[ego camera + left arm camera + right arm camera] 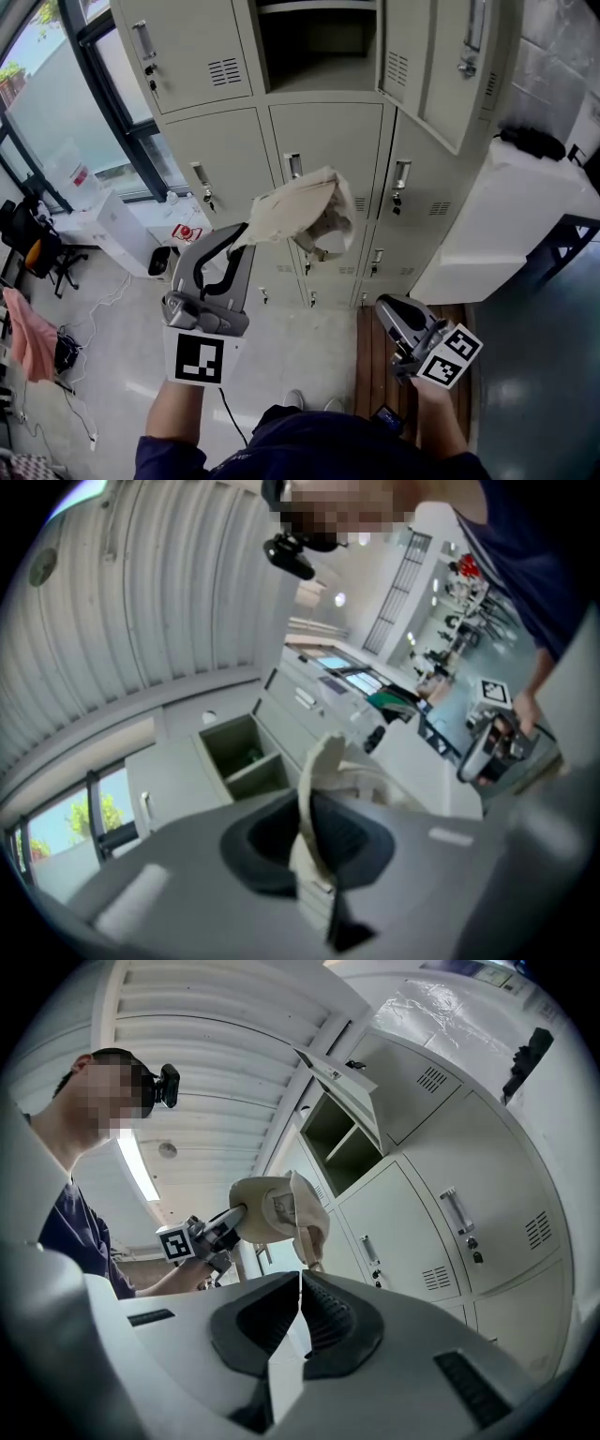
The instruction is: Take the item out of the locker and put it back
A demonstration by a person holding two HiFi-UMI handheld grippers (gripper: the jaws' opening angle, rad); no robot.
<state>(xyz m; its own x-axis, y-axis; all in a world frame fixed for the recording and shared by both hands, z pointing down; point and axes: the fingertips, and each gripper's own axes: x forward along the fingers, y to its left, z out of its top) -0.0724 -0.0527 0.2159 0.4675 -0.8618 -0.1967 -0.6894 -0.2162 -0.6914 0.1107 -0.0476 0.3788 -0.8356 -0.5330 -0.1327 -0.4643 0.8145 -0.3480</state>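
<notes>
A beige cloth cap [302, 214] hangs in the air in front of the grey lockers. My left gripper [242, 236] is shut on its edge, and the fabric [314, 829] is pinched between the dark pads. The right gripper view shows the cap [278, 1207] bulging out from the left gripper [221, 1226]. Above, one locker compartment [319, 47] stands open with its door [441, 70] swung out to the right; it also shows in the left gripper view [239, 754] and the right gripper view [343, 1144]. My right gripper [392, 314] sits lower right, shut and empty, its tips [300, 1279] meeting.
A large white cabinet [511, 220] stands right of the lockers, with a wooden pallet [371, 349] on the floor before it. At the left are a window wall, a white box [105, 230], a chair [39, 246] and a pink cloth [28, 333]. The other locker doors are closed.
</notes>
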